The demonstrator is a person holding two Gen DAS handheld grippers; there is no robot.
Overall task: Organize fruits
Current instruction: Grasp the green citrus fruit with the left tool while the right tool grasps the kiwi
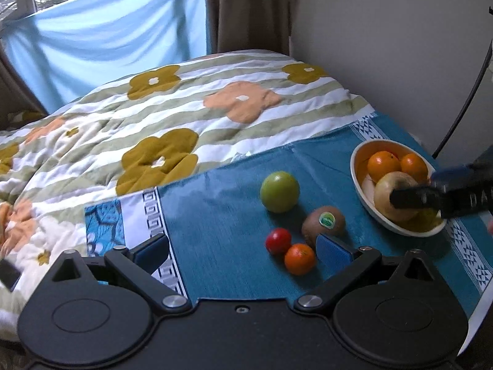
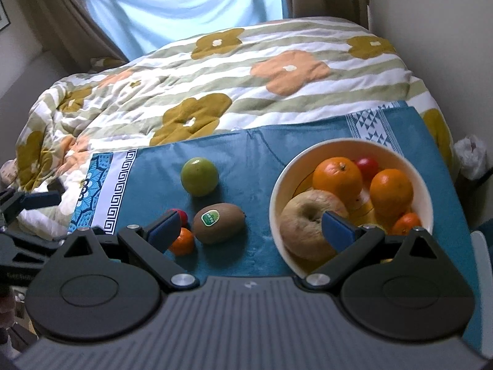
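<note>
Right wrist: kiwi (image 2: 219,222) btwn fingers (image 2: 336,230)

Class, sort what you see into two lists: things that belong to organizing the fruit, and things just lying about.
Job: bowl, green apple, kiwi, small tangerine, red fruit.

Lying about: flowered quilt, blue cloth, curtain.

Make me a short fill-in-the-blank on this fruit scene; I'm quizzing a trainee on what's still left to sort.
1. The kiwi wears a ____ sticker.
2. The green apple lies on the ____ cloth, outside the bowl.
3. Both the left gripper and the right gripper have their jaws ____.
4. The number of fruits lying outside the bowl is ____.

Missing words: green; blue; open; four
</note>
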